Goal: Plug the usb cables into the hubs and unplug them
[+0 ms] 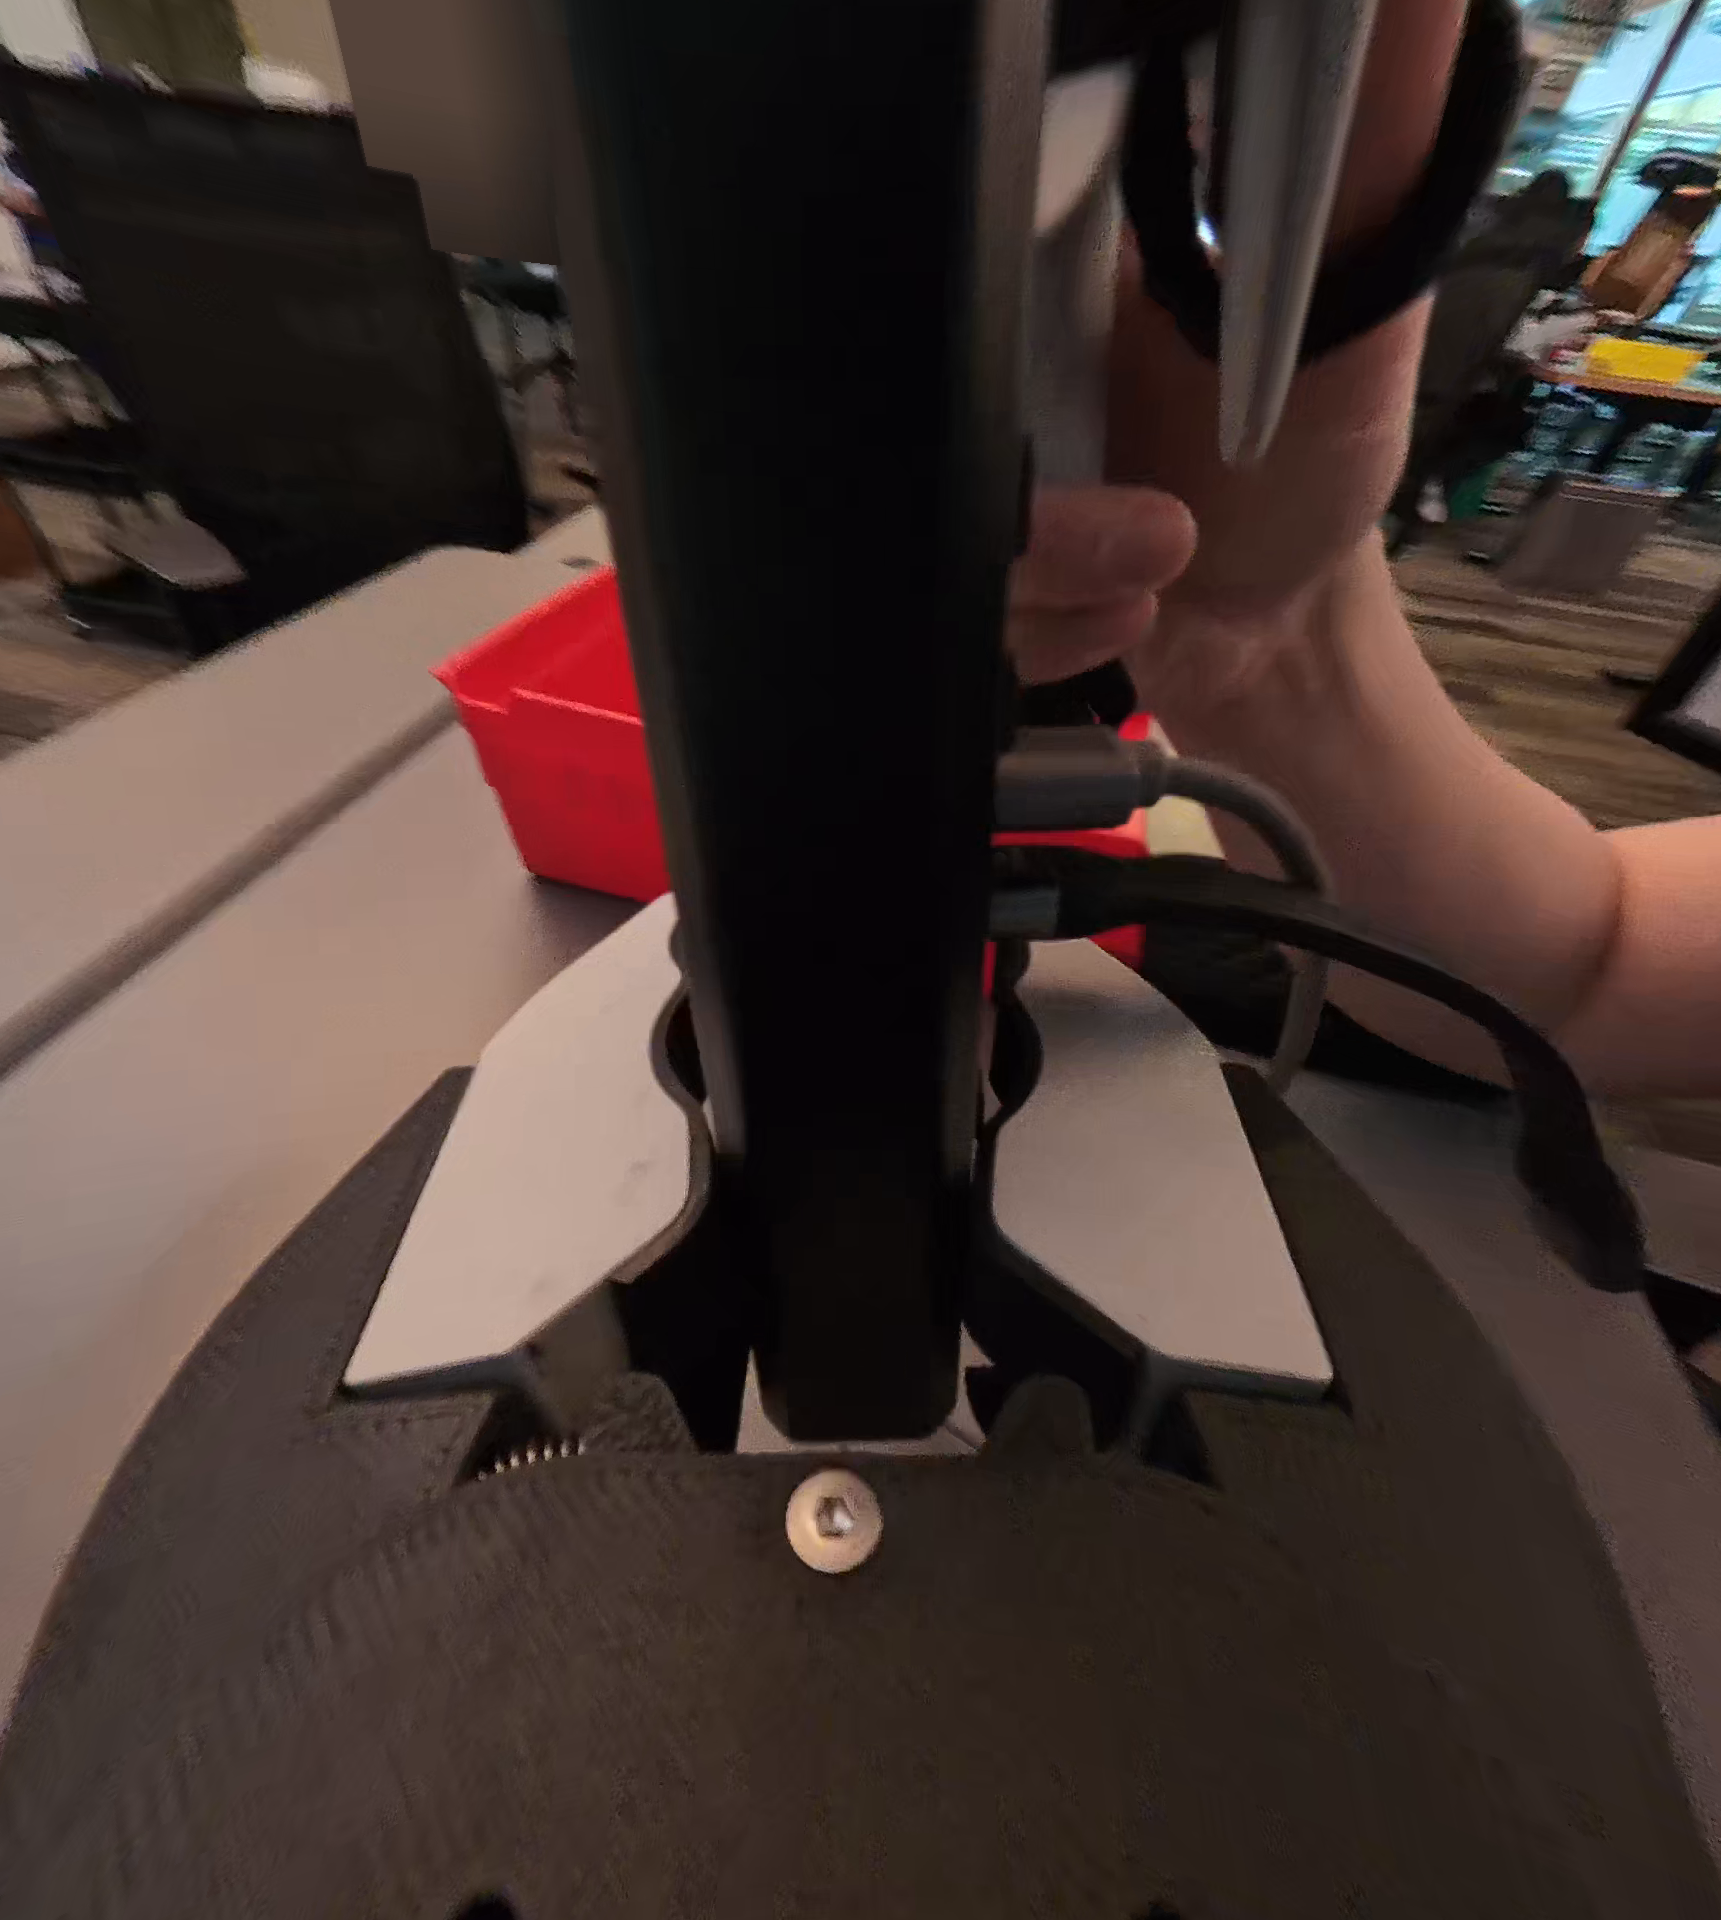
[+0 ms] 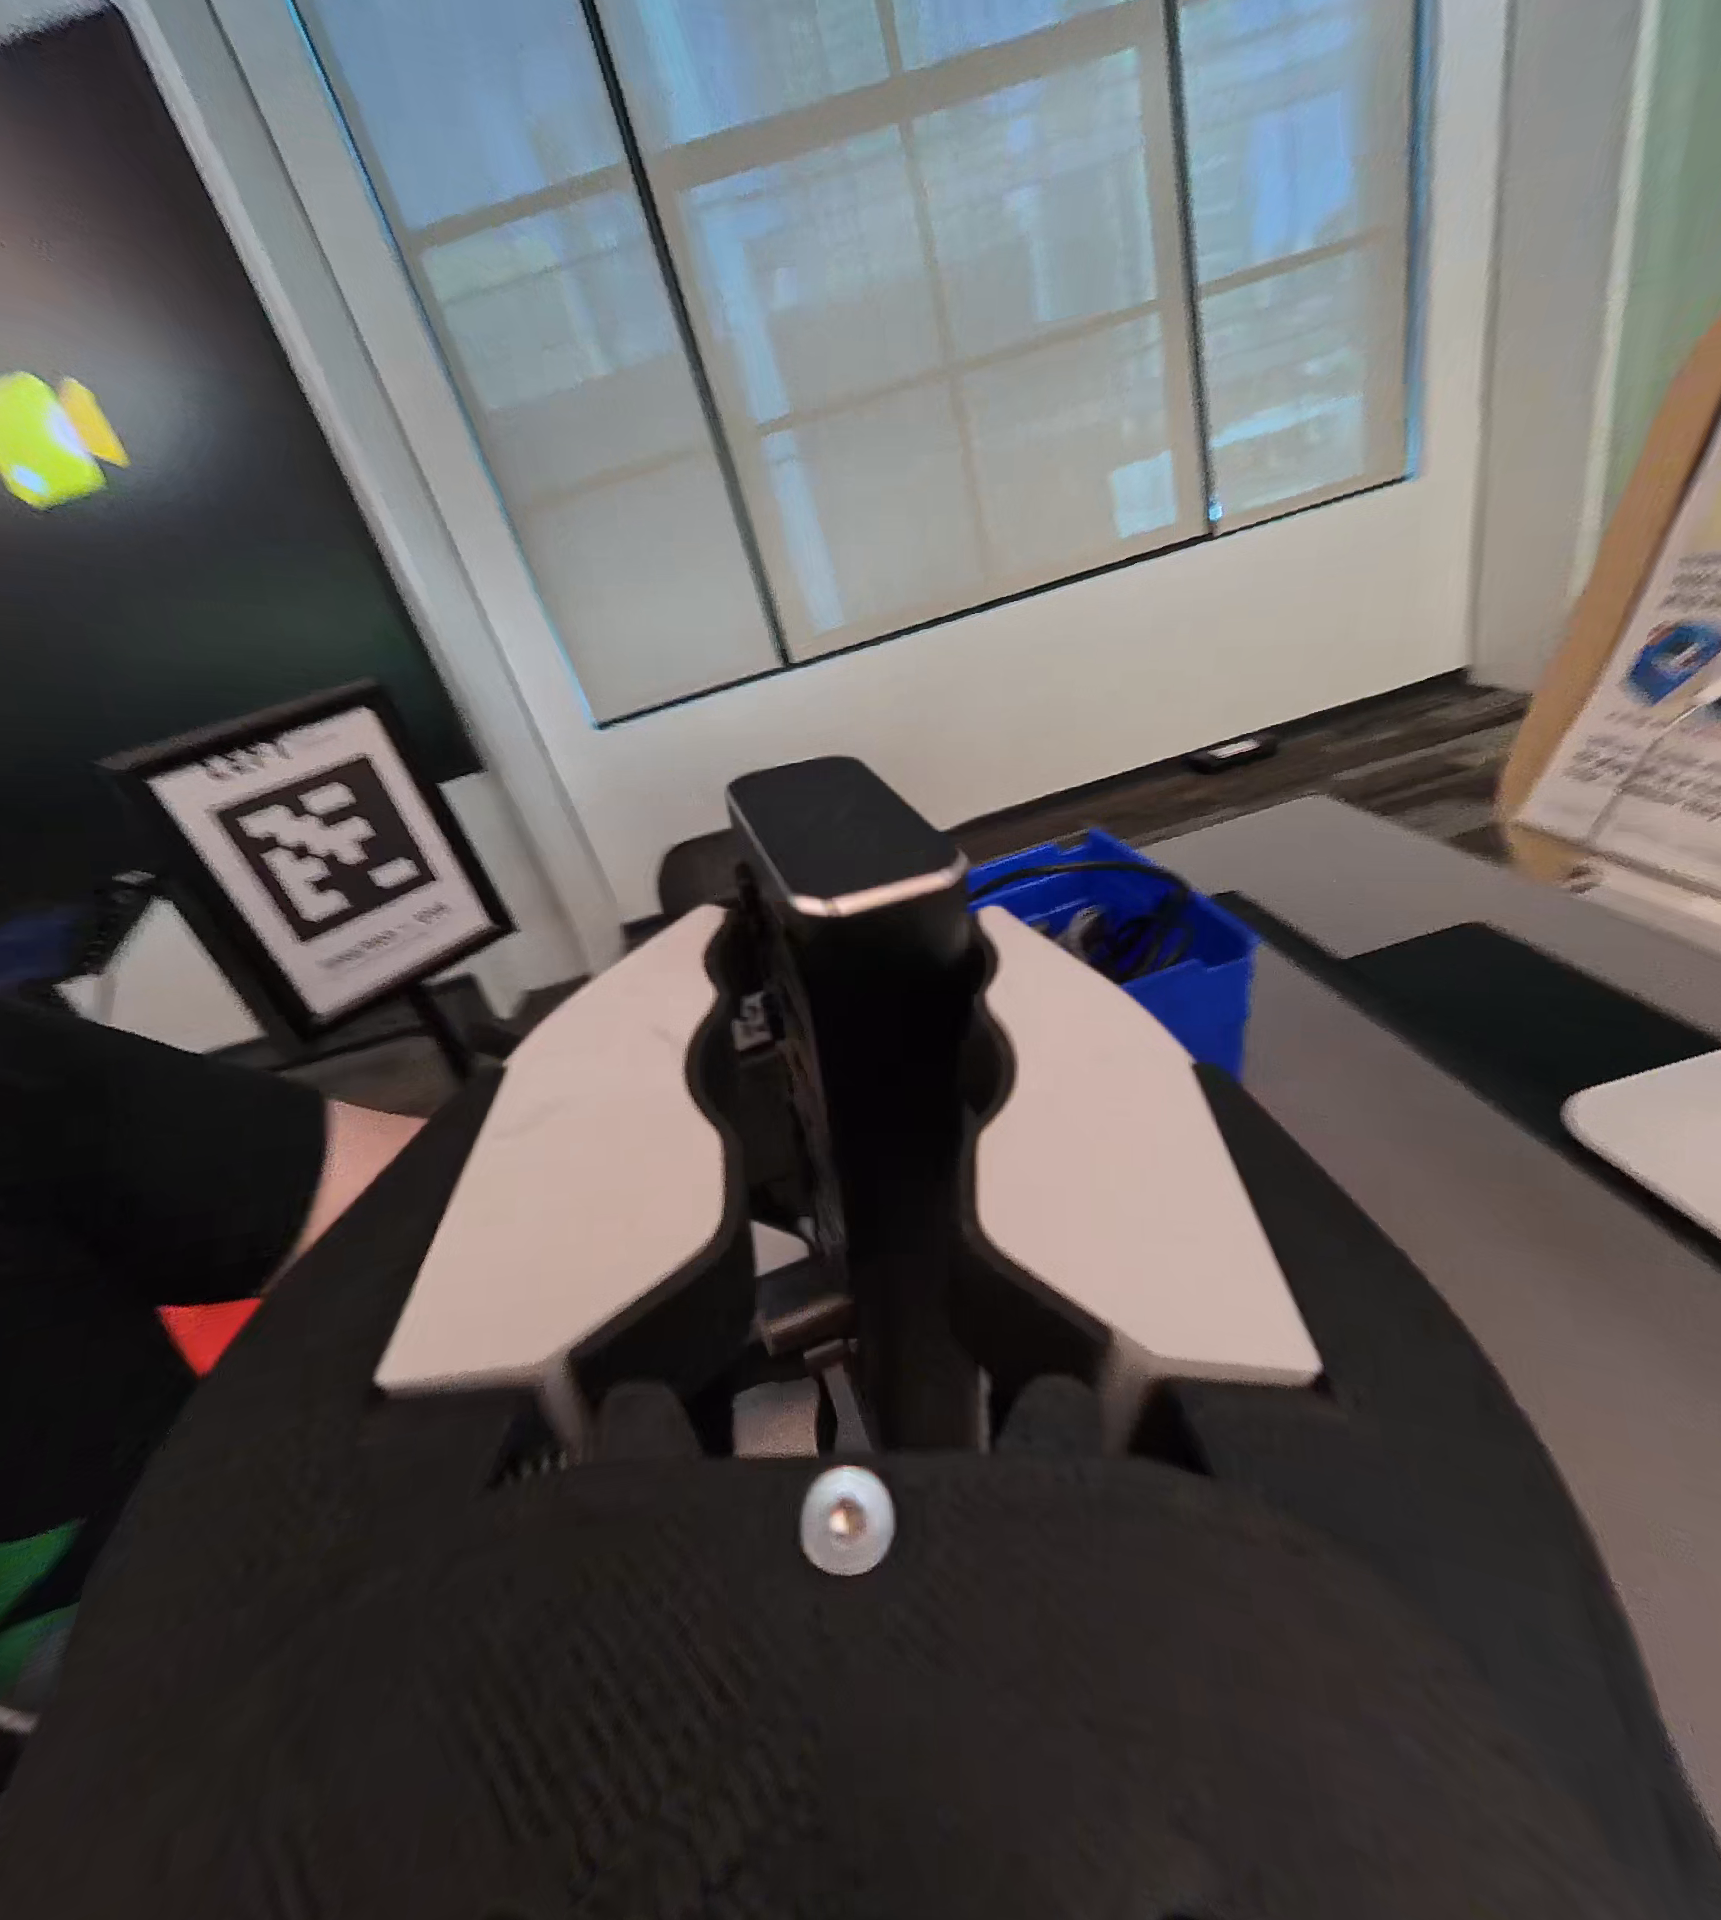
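Observation:
In the left wrist view my left gripper (image 1: 835,1039) is shut on a long black hub (image 1: 814,623) that stands upright between its fingers. A grey USB cable (image 1: 1095,774) and a black cable (image 1: 1251,914) are plugged into the hub's right side. A person's hand (image 1: 1282,644) holds the other gripper, whose silver finger (image 1: 1271,260) shows at the top right beside the hub. In the right wrist view my right gripper (image 2: 845,956) is shut on a black hub (image 2: 856,862) with a silver-rimmed end. A black plug (image 2: 799,1320) sits on its left side.
A red bin (image 1: 555,769) stands on the grey table (image 1: 160,1039) behind the hub. A blue bin (image 2: 1178,956) with cables is beyond the right gripper. A white flat object (image 2: 1708,1143) lies at the right. A framed marker sign (image 2: 326,862) stands on the left. The grippers' ends are close to 12 cm from one another.

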A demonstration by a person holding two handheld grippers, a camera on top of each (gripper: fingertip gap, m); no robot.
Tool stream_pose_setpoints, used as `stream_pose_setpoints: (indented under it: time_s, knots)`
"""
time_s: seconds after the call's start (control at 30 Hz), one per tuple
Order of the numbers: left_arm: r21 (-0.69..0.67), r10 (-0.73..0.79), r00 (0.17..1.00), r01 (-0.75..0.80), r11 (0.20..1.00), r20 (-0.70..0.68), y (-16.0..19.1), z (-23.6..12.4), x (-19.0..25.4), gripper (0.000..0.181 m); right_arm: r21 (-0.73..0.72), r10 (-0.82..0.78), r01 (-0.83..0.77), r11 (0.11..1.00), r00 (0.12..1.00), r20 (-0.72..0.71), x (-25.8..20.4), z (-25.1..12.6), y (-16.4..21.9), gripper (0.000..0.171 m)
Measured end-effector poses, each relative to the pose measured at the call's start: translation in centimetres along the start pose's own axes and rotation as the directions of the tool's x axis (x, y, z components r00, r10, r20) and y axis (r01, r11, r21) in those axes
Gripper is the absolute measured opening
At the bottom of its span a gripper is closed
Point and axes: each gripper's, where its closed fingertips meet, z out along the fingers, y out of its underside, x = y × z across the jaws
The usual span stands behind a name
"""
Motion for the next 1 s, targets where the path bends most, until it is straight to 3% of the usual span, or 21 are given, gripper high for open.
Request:
stream_pose_setpoints:
  time_s: [0.1,0.3,0.43,0.67,0.73,0.9,1.0]
  knots:
    - [0.019,0.058,0.998,-0.058,0.998,0.029,-1.0,-0.9,-0.2,0.05,-0.022,-0.15,0.148,0.989,0.984,-0.101,0.0,-0.1,-0.3,0.048]
    - [-0.031,0.081,0.993,-0.083,0.996,-0.085,-0.8,-1.0,1.4,0.049,-0.068,-0.109,0.109,0.992,0.994,-0.003,-1.9,-0.7,-0.4,0.03]
    - [-0.02,0.137,0.989,-0.139,0.99,-0.059,-1.1,-1.5,1.3,0.04,-0.09,-0.152,0.148,0.985,0.988,-0.039,-1.7,-1.4,-0.5,0.028]
    - [0.006,0.023,0.988,-0.022,1.0,-0.152,-0.5,-0.6,2.3,0.035,-0.129,-0.139,0.134,0.983,0.99,-0.031,-1.9,-0.7,0.3,0.028]
    - [0.007,-0.023,0.985,0.025,1.0,-0.171,-0.2,0.0,2.6,0.048,-0.113,-0.085,0.082,0.99,0.996,-0.029,-1.6,-0.6,0.3,0.028]
    - [-0.032,-0.071,0.98,0.066,0.997,-0.183,0.9,0.9,2.8,0.043,-0.119,-0.029,0.026,0.993,0.999,-0.027,-0.7,-0.4,0.9,0.028]
    - [0.005,-0.174,0.958,0.18,0.984,-0.226,0.4,1.1,3.0,0.043,-0.09,-0.018,0.011,0.996,0.997,-0.073,0.5,-0.5,0.8,0.029]
